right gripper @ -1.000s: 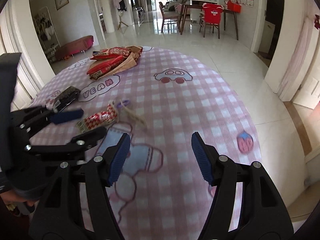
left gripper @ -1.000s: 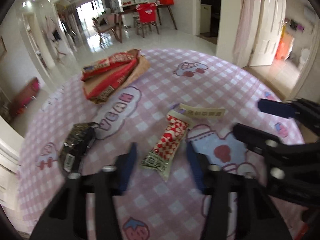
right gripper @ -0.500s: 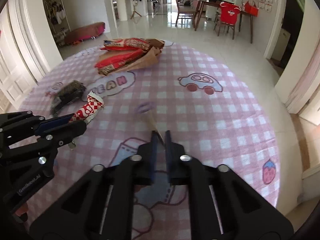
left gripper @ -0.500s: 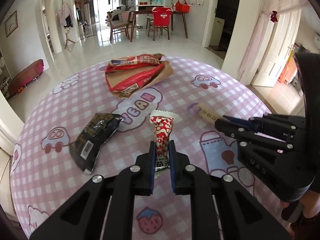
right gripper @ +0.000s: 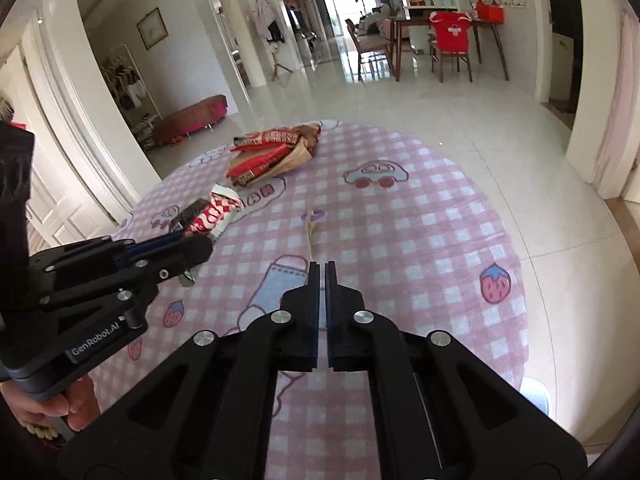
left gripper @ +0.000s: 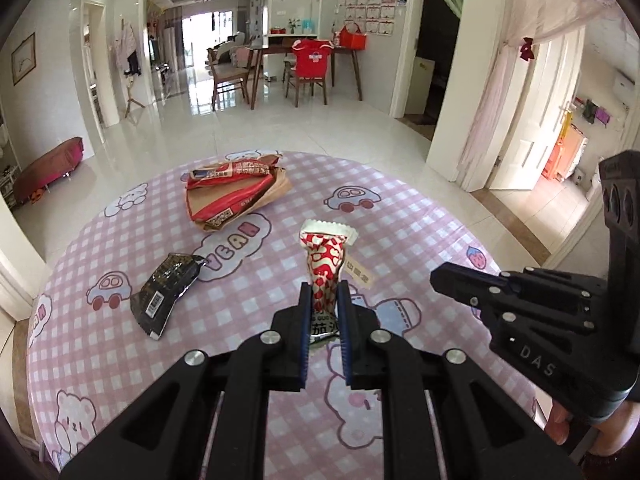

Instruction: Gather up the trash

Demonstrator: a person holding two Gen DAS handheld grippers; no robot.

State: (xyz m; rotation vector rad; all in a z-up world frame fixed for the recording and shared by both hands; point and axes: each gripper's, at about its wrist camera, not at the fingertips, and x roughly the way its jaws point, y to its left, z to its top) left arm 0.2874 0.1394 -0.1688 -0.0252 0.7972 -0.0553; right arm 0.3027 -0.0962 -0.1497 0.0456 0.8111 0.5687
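- The left gripper [left gripper: 325,292] has its blue pads clamped on the lower part of a red-and-white snack wrapper [left gripper: 325,258], which stands up from between them toward 12 o'clock, its white crimped edge on top
- The right gripper [right gripper: 322,270] has its jaws pressed together on the near end of a thin tan paper strip [right gripper: 310,229]; the strip runs away from the tips toward 12 o'clock and is seen almost edge-on
- From the left wrist view the same strip shows as a tan label with printing just at 3 o'clock of the red-and-white wrapper
- A black foil wrapper [left gripper: 166,292] lies flat on the pink checked tablecloth [left gripper: 420,232], at 9 o'clock of the left gripper's tips and apart from them
- A crumpled brown-and-red bag [left gripper: 236,190] sits near the far edge of the round table, at 11 o'clock from the left gripper
- Both tools sit side by side over the near half of the table, each visible in the other's view
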